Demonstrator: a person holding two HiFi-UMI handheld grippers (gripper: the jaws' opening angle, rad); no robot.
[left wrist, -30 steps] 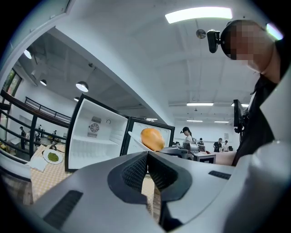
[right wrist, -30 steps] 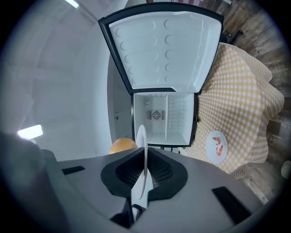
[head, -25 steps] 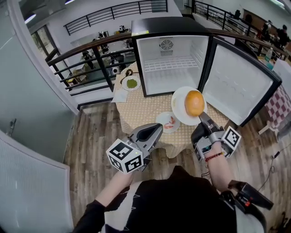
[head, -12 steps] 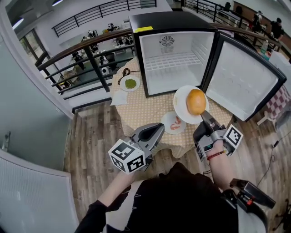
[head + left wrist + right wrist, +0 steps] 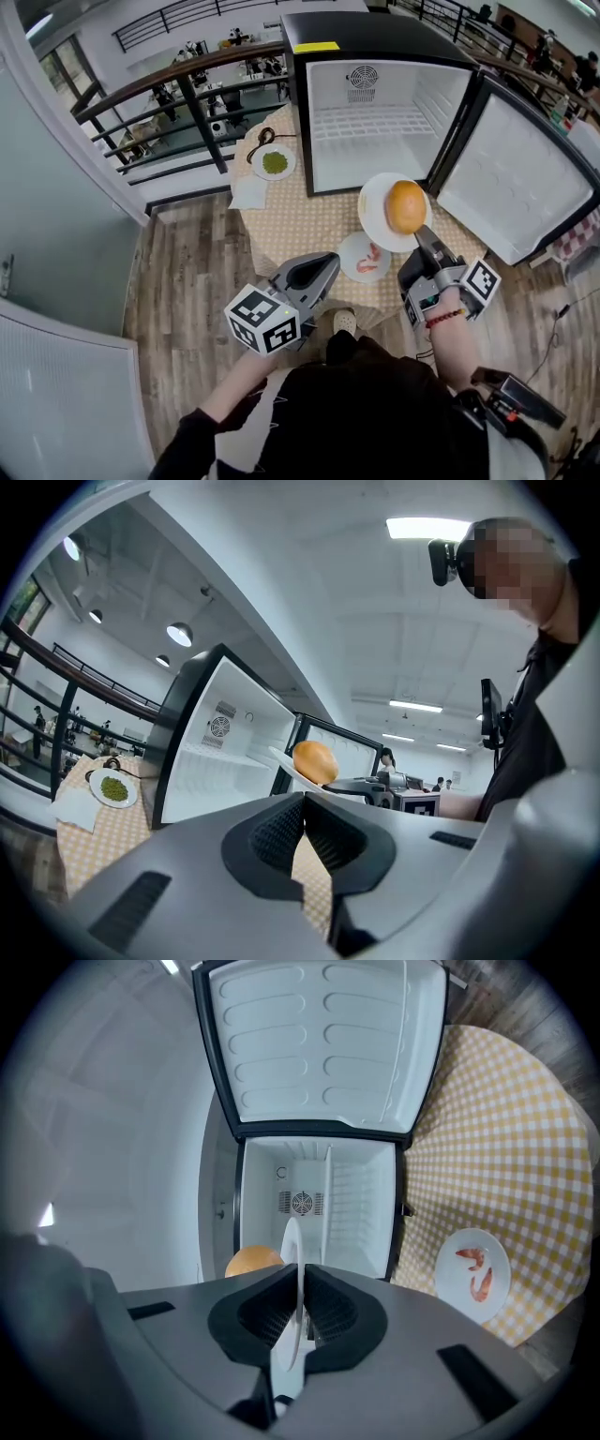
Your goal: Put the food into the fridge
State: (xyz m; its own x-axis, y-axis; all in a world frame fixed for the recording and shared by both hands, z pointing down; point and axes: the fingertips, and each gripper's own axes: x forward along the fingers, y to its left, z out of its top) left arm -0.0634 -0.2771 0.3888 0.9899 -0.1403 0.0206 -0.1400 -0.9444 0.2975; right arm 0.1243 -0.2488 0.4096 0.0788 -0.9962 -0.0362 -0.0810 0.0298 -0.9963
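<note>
My right gripper (image 5: 424, 242) is shut on the near rim of a white plate (image 5: 375, 214) that carries a round orange bun (image 5: 405, 206). It holds the plate above the table, in front of the open fridge (image 5: 375, 141). In the right gripper view the plate (image 5: 292, 1241) stands edge-on between the pads, with the bun (image 5: 251, 1260) to its left. My left gripper (image 5: 319, 267) is shut and empty, low at the table's near edge. On the table lie a plate of shrimp (image 5: 366, 256) and a plate of green food (image 5: 274, 163).
The fridge door (image 5: 516, 178) swings wide open to the right; inside is a bare wire shelf (image 5: 370, 120). A checked cloth covers the small round table (image 5: 300, 220). A dark railing (image 5: 187, 103) runs behind it. A white napkin (image 5: 249, 193) lies by the green plate.
Both grippers and the plate with the bun have come closer to the table and the open fridge. The right gripper's hold on the plate is unchanged, and the left stays shut.
</note>
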